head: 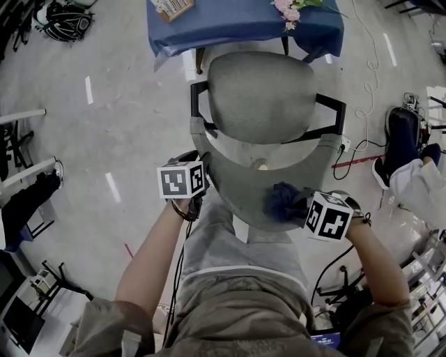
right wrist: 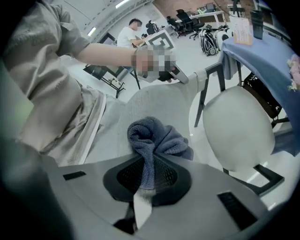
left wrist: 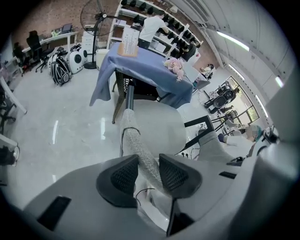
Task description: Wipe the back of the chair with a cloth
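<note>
The grey chair has its seat [head: 261,94] ahead of me and its curved back [head: 244,178] just below me. My left gripper [head: 202,185] is at the back's left edge. In the left gripper view the jaws [left wrist: 149,161] are closed on that fabric edge [left wrist: 136,143], with both pads touching it. My right gripper [head: 303,208] is at the lower right of the back, shut on a bunched dark blue cloth [head: 282,202]. In the right gripper view the cloth [right wrist: 157,138] bulges out past the jaws [right wrist: 149,164] and rests against the back [right wrist: 154,105].
A table with a blue cover [head: 237,24] stands right behind the chair, with pink flowers [head: 289,10] and a box [head: 172,7] on it. Cables [head: 366,84] run over the floor at the right, near another person's leg and shoe [head: 401,143]. A bag [head: 66,21] lies far left.
</note>
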`<action>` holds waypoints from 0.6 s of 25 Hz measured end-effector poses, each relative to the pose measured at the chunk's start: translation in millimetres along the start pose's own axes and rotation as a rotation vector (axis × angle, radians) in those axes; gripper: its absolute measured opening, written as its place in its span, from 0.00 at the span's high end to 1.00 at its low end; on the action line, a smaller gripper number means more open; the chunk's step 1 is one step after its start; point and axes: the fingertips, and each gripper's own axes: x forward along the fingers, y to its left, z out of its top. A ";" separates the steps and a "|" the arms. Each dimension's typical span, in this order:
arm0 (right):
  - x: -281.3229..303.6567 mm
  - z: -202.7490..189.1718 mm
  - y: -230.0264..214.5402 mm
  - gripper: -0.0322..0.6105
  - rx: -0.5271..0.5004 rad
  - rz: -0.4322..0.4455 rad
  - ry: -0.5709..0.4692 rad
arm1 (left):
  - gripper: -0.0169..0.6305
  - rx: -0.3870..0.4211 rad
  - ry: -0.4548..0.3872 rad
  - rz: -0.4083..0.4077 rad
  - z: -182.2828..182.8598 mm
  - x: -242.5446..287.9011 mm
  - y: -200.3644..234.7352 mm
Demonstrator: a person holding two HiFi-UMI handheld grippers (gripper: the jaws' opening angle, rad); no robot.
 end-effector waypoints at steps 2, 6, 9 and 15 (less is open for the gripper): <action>-5.6 -13.6 -5.6 0.88 0.028 -0.024 0.012 | 0.76 0.047 -0.001 0.015 -1.1 -8.2 -5.3; -17.4 -35.2 -22.6 0.88 0.058 -0.130 0.054 | 0.77 0.103 -0.001 0.017 -5.9 -27.6 -15.9; -32.0 -55.7 -44.6 0.88 0.070 -0.301 0.112 | 0.79 0.118 -0.032 0.022 -0.9 -48.6 -19.1; -74.6 -41.5 -53.5 0.88 0.151 -0.475 -0.041 | 0.80 0.198 -0.105 0.031 19.5 -96.1 -30.5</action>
